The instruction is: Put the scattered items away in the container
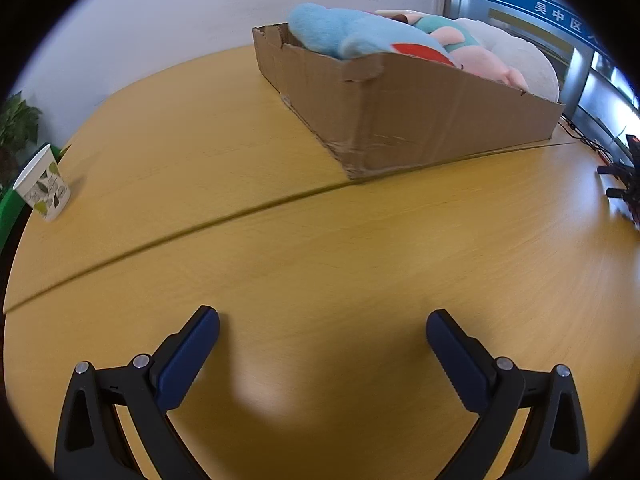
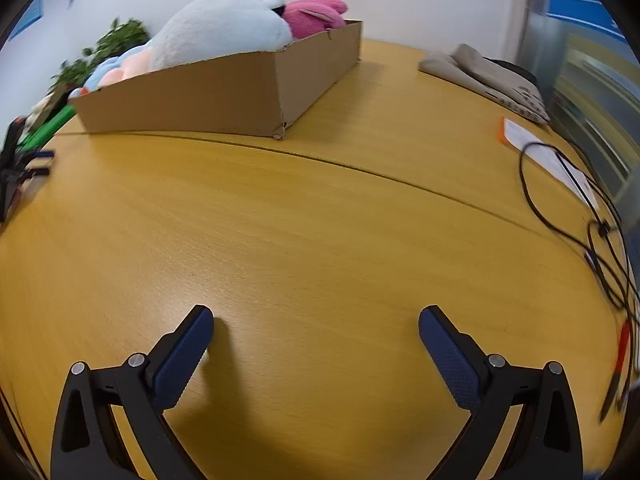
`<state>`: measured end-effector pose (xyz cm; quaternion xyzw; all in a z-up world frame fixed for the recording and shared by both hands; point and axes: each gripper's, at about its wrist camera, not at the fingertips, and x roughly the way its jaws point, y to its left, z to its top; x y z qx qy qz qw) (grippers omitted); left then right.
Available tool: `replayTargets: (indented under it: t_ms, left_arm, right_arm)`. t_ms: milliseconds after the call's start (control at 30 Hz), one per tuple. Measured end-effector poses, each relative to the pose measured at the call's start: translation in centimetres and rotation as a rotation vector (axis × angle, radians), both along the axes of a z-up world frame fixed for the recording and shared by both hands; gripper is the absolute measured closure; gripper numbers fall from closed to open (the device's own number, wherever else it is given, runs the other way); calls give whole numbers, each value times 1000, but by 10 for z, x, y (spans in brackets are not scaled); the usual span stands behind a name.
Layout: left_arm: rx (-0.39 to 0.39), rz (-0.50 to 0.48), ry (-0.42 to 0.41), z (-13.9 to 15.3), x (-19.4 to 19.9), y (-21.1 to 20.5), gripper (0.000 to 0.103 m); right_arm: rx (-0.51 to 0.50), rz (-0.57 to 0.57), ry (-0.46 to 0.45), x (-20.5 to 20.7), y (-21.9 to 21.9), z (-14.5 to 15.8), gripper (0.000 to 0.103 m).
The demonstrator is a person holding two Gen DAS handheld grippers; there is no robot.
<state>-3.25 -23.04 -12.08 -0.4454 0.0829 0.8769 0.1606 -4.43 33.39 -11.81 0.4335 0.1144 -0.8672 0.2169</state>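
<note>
left gripper (image 1: 322, 322) wide, empty | right gripper (image 2: 316, 320) wide, empty | sign (image 1: 560, 16) "吴中区"

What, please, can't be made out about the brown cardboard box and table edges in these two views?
- Brown cardboard box floor, both views: hidden by its walls and plush toys.
- Black device, right wrist view: cut off, blurred.
- Paper cup contents, left wrist view: unseen.
- Black cables: ends leave frame.

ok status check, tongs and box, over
Left tongs open, empty. Right tongs open, empty. Plush toys all in cardboard box. Only paper cup left out, nothing blocking.
</note>
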Motion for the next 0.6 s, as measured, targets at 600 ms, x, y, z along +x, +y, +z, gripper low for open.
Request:
replayTargets:
  t_ms: [600]
  left_arm:
    - [-4, 14, -2, 10, -35, -38, 0]
  right_arm:
    - [2, 183, 13, -7, 32, 7, 0]
